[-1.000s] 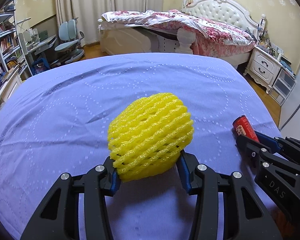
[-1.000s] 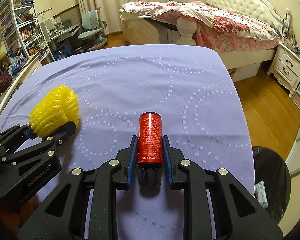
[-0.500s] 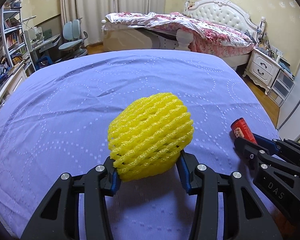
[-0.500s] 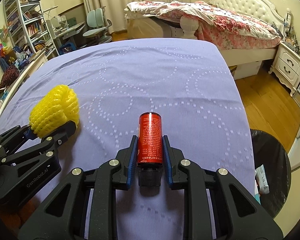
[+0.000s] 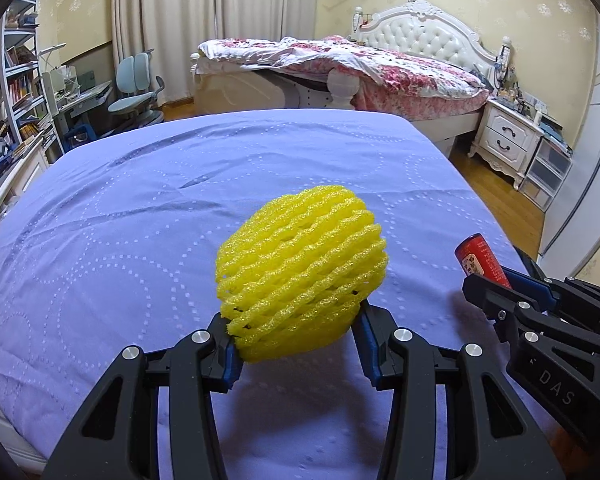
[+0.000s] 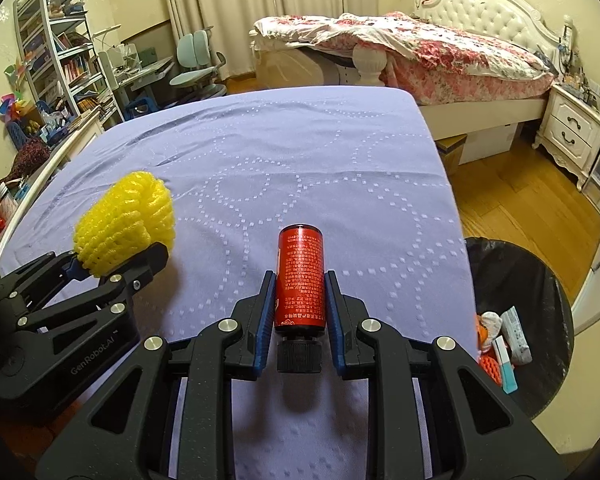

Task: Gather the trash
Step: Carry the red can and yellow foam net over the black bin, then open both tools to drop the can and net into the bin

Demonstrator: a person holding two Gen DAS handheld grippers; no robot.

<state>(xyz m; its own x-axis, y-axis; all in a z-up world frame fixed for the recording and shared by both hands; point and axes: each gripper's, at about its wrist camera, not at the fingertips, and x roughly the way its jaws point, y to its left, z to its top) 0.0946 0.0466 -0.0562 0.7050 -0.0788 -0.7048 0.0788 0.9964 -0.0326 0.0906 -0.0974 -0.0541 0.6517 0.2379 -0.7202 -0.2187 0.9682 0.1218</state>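
Note:
My left gripper (image 5: 298,344) is shut on a yellow foam fruit net (image 5: 302,270), held above the purple bedsheet (image 5: 140,216). In the right wrist view the same foam net (image 6: 126,228) sits at the left in the left gripper (image 6: 116,262). My right gripper (image 6: 300,300) is shut on a small red bottle (image 6: 300,280) with a black cap, its bottom end pointing away from me. That red bottle (image 5: 482,264) shows at the right edge of the left wrist view. A bin with a black bag (image 6: 540,280) stands on the floor at the lower right.
The bin holds several wrappers and cartons (image 6: 504,344). Beyond the purple bed are a white bed with a floral quilt (image 5: 360,64), a nightstand (image 5: 508,140), a desk with a blue chair (image 5: 138,88) and a bookshelf (image 6: 60,52). Wooden floor (image 6: 516,196) lies to the right.
Both grippers have drifted right over the bed with their loads still held. The black-bagged bin has come further into the right wrist view, and its contents now show.

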